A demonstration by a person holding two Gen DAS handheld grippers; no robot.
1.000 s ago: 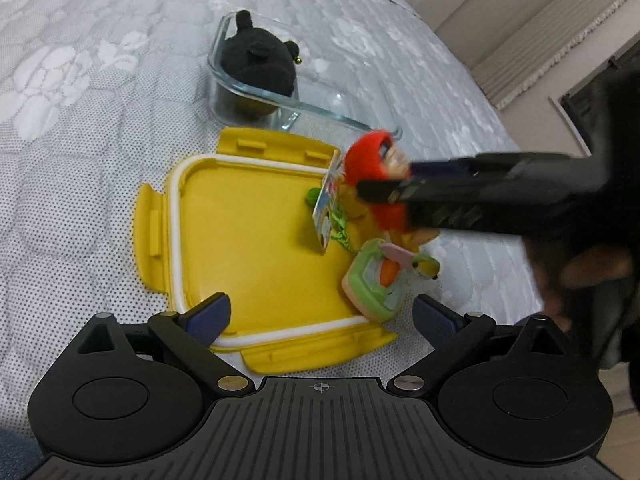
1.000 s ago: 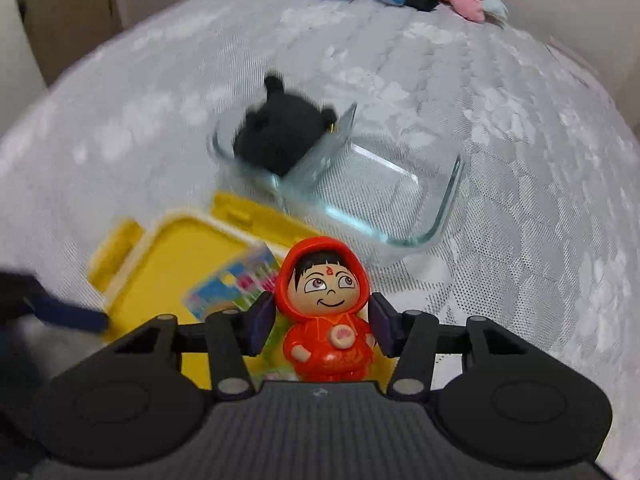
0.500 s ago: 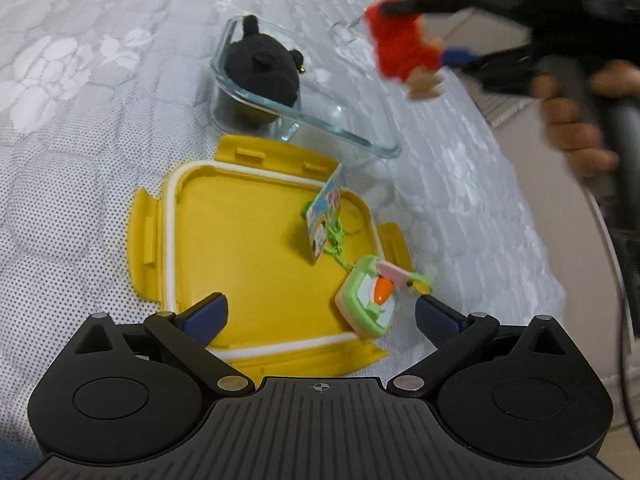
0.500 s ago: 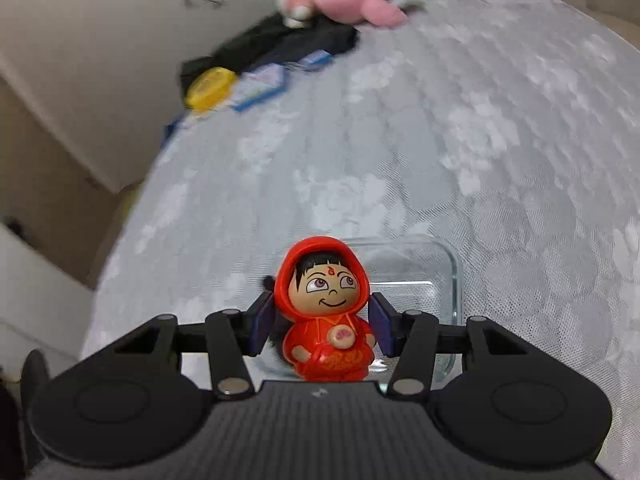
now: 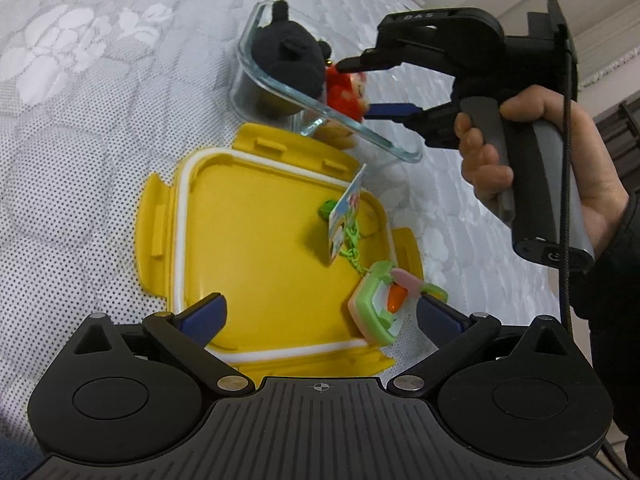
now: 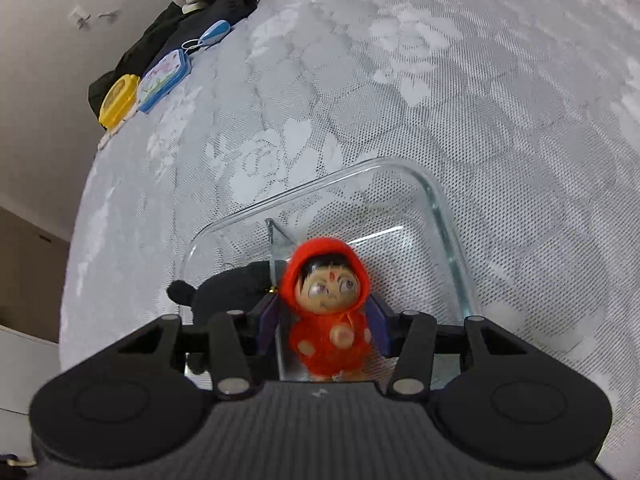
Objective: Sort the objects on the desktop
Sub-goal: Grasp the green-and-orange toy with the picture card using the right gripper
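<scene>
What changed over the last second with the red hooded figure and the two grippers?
The right gripper carried the red hooded figure from above the yellow lid up and over into the glass container, beside the divider from the black plush. Its fingers now look spread and the figure tilted, apparently just released. The left gripper stayed open over the lid; the green keychain toy and plush did not move.

Grey floral-quilted bed (image 6: pixel 460 92) filling both views, beige wall (image 6: pixel 60 8) behind its far edge, pale pleated curtain (image 5: pixel 612 46) at upper right beside a dark window (image 5: pixel 624 120).
</scene>
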